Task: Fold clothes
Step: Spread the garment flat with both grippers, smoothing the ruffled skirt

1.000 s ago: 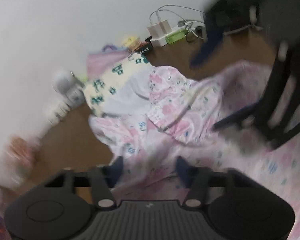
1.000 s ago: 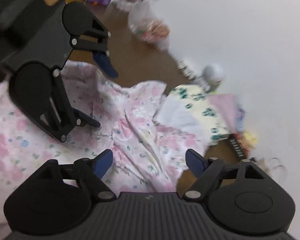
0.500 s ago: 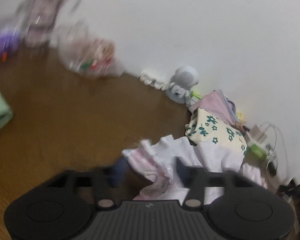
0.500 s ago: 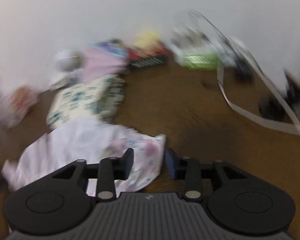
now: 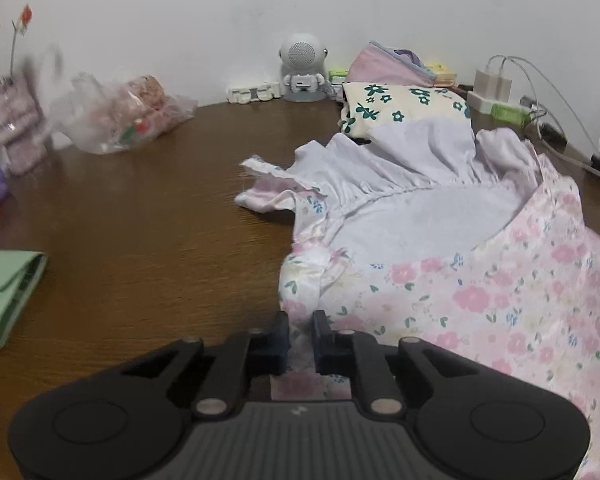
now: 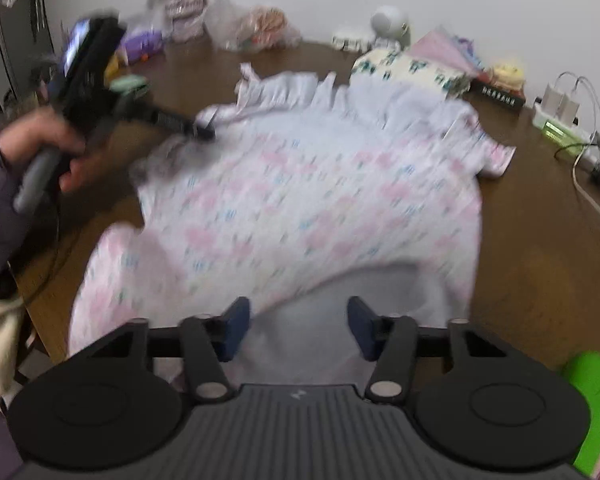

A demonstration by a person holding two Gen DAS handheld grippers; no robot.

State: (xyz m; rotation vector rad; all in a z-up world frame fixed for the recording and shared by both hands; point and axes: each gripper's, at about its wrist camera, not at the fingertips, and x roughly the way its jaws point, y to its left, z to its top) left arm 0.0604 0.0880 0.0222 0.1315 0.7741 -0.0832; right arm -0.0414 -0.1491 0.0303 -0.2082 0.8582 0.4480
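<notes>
Floral garment (image 5: 480, 280) lies spread on the bench (image 5: 148, 216), running away from me. My left gripper (image 5: 300, 334) is closing its jaws on the near-left edge; my right gripper (image 6: 298, 322), jaws spread but narrowing, straddles the near hem.

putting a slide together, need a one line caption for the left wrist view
Left gripper closing on the edge of a pink floral garment spread on a brown wooden table.
</notes>
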